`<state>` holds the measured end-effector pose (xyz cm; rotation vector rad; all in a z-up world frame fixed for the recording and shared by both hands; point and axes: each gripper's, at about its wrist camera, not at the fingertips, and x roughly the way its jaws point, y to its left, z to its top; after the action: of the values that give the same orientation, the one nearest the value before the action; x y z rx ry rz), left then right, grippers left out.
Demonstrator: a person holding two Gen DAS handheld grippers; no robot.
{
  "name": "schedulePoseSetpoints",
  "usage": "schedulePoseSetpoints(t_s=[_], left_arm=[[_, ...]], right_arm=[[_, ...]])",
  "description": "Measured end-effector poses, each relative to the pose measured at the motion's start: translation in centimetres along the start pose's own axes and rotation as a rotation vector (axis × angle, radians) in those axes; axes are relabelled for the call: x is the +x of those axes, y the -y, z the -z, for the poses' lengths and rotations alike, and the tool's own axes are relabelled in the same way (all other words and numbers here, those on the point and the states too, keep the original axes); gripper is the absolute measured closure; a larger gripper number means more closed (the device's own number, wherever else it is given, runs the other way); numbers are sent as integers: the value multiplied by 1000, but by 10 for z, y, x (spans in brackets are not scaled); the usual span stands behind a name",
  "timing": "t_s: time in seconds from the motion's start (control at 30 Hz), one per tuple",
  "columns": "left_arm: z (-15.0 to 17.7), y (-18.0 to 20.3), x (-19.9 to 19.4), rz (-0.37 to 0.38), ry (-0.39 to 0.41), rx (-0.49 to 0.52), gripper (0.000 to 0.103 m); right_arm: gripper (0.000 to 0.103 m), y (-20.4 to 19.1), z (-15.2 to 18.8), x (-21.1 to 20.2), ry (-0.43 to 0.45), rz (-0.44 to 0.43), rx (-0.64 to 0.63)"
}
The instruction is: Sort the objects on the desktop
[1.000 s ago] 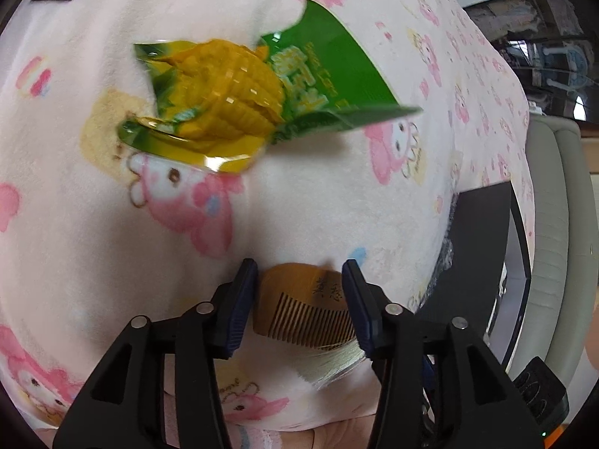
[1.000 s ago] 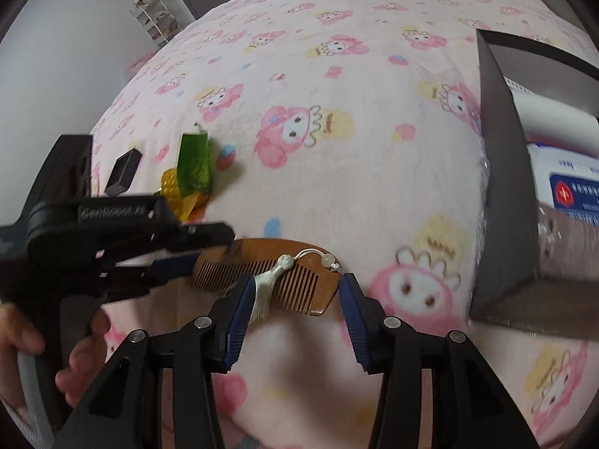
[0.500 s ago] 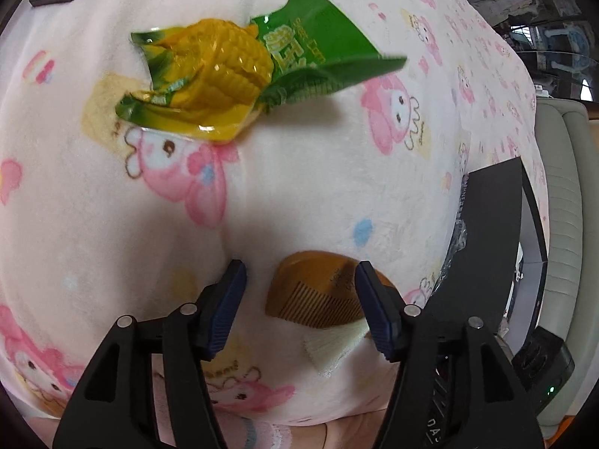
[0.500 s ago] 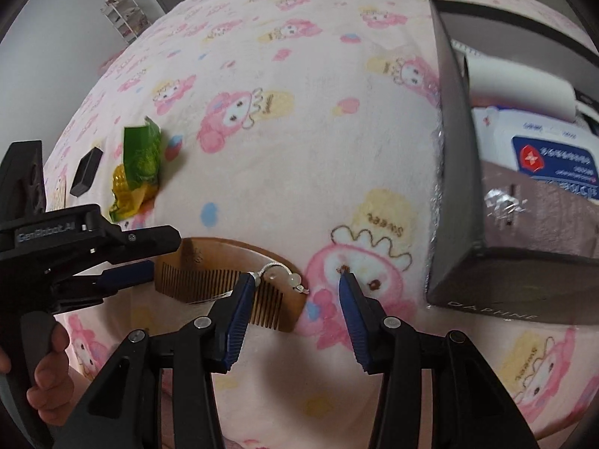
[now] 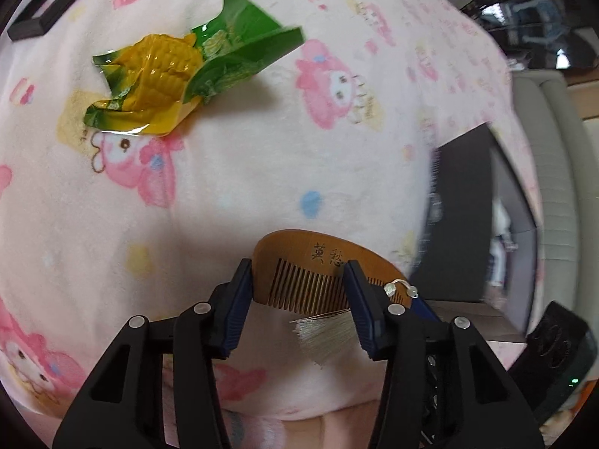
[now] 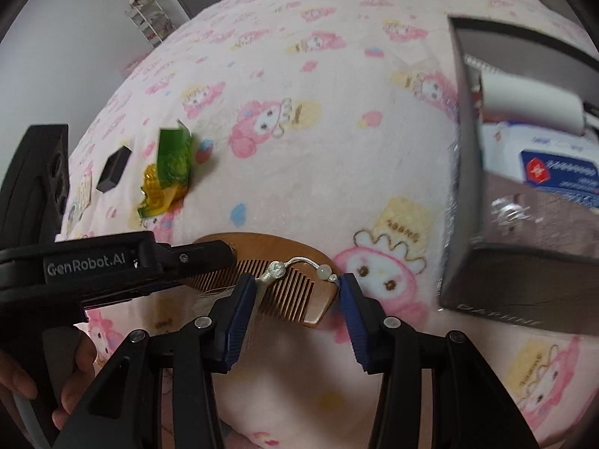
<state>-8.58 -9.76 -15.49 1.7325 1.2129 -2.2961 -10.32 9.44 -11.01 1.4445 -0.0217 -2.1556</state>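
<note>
**Comb held between both hand-held grippers, box to the right**

Left wrist view: My left hand-held gripper sits astride the wooden comb. Its jaws stand part open, the left pad against the comb's rounded end, the right pad lying across the teeth. I judge this a loose hold at most; a firm clamp cannot be confirmed. The comb's long axis runs left to right across the fingers, teeth toward me, its pale tassel hanging below. The corn snack packet lies well apart on the pink blanket covering the counter.

Right wrist view: My right hand-held gripper is part open around the comb's other end; the comb lies between the pads, with the bead cord draped over the teeth. Contact at the right pad is unclear. The left hand-held gripper comes in from the left over the comb. The dark storage box lies near, to the right, so the right hand is the nearer one for delivery, provided it closes first.
</note>
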Motion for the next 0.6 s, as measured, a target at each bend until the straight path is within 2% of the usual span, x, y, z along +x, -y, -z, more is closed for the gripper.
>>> schedulePoseSetpoints(t_s=[0.13,0.2,0.27,0.33,0.4,0.5,0.6], left_arm=[[-3,12,-19,129,24,30,58],[-3,27,-23,208,11,63,64],[-1,48,-27,252,-7,120,66],[1,67,-30,222,12,185,67],[0,79,-26,197,18,212,71],[-4,82,-15,163,11,201,72],[-14,66,-11,94,25,144,72]], right_arm=[[63,3,-3,-31,60,-18,-7],[63,6,-7,-48,94,-35,-12],[69,10,-12,-63,115,-91,-7],[70,12,-18,-76,140,-125,-11],[70,13,-22,-81,162,-94,-39],[70,22,-22,-76,154,-71,-19],[70,24,-15,-61,114,-74,-18]])
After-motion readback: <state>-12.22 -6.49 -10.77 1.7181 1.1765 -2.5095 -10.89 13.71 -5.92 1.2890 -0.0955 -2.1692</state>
